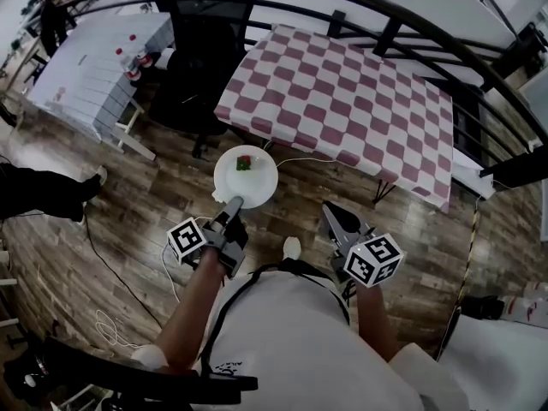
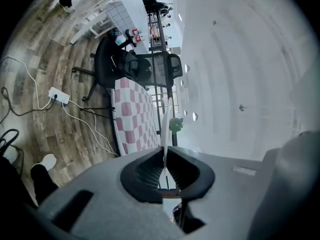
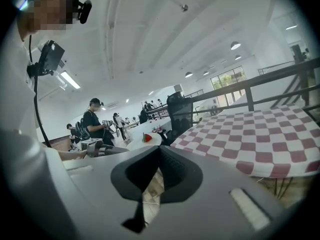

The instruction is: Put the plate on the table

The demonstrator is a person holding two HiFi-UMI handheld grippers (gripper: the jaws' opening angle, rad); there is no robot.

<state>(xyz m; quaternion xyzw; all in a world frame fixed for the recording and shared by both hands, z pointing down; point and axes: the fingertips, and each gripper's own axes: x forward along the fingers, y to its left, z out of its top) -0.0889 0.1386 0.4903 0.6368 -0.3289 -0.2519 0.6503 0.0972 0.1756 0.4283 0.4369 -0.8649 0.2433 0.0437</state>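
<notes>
A person seen from above stands on a wooden floor, facing a surface covered in a pink and white checked cloth. The white round plate is in the air over the floor, just short of the surface's near edge. It lies level, face up, and carries a small red and green item.

The left gripper has its fingers closed narrow on the plate's near rim, so the plate reaches away from the person toward the surface. In the left gripper view the plate shows edge-on as a thin white line running straight out from the fingers.

The right gripper is beside it, apart from the plate, its fingers together with nothing between them.

A black office chair stands at the surface's left corner. A curved black railing crosses behind the surface. A white cable trails on the floor under its near edge.
</notes>
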